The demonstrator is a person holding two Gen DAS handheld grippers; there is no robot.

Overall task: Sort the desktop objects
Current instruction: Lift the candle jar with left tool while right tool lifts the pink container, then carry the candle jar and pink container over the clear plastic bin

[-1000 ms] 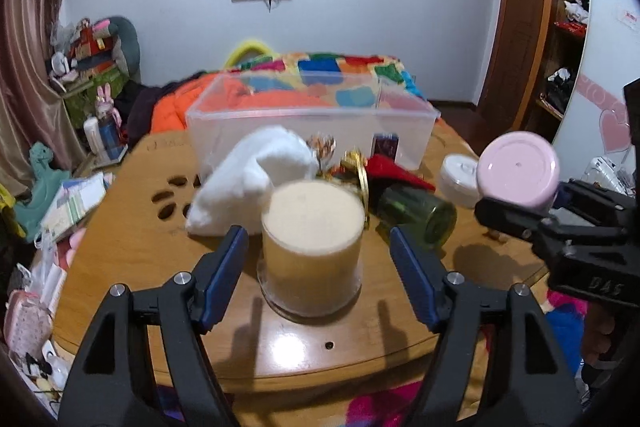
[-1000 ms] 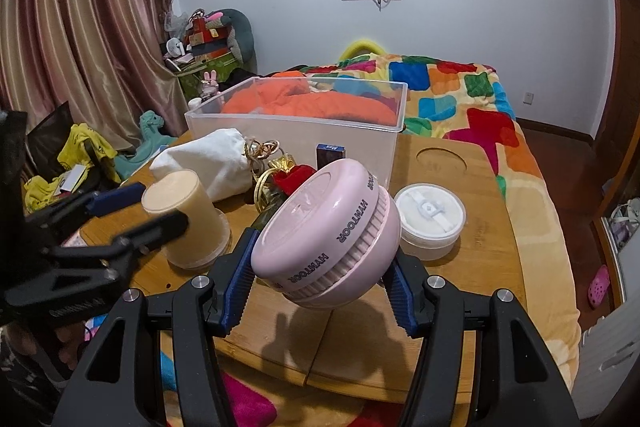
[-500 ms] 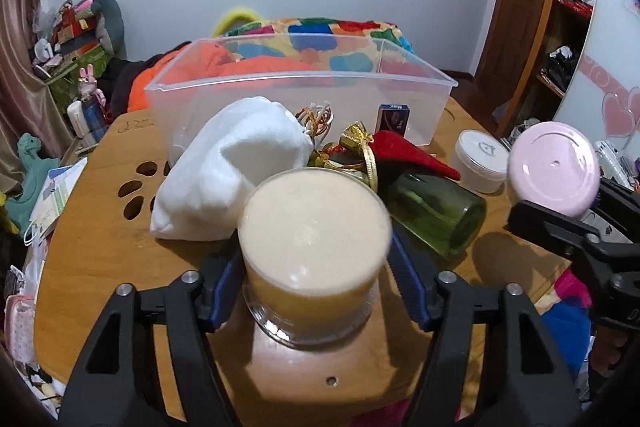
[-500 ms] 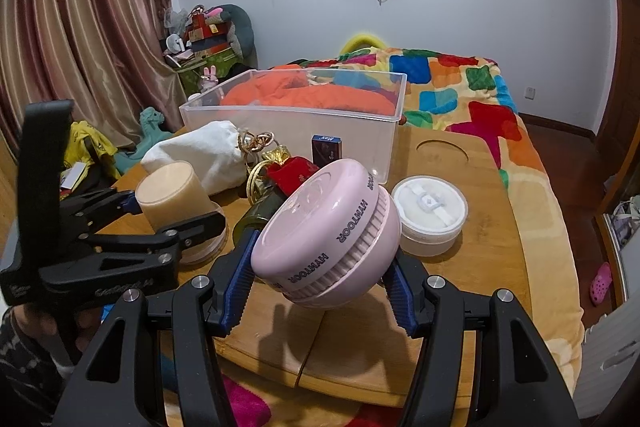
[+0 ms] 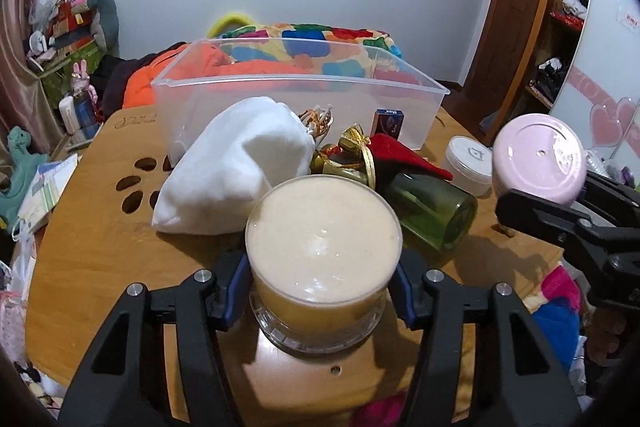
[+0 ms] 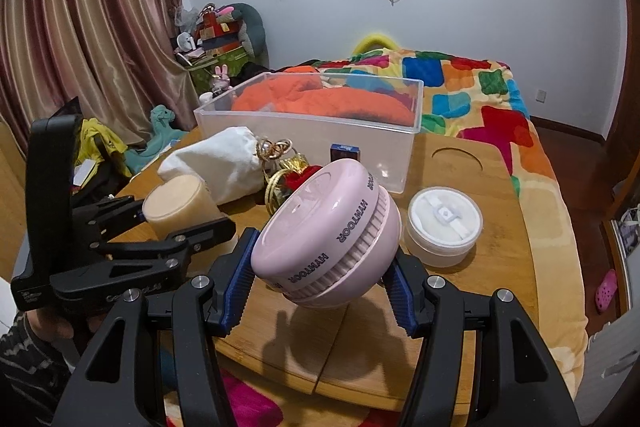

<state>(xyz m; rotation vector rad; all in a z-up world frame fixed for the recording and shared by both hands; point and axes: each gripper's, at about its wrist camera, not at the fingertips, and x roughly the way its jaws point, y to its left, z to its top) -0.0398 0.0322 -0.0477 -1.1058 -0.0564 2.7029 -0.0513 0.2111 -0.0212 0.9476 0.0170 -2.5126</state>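
Between the left gripper (image 5: 322, 291) fingers stands a cream candle jar (image 5: 322, 259), upright on the wooden table (image 5: 80, 247) near its front edge; jaws closing, blue pads right at the glass sides, contact not clear from the left wrist view; only the right wrist view shows the hand and patterned sleeve (image 6: 28, 359) behind that gripper (image 6: 140, 223), angled down at the jar (image 6: 176, 205); right gripper (image 6: 320, 297) clamped on a pink HYNTOOR round case (image 6: 332, 231), tilted, held above the table; left view shows its flat pink face (image 5: 538, 157); white pouch (image 5: 240, 175), green bottle (image 5: 432, 211) on its side, clear bin (image 5: 296, 99) behind; white lidded tub (image 6: 442, 227) right of case.
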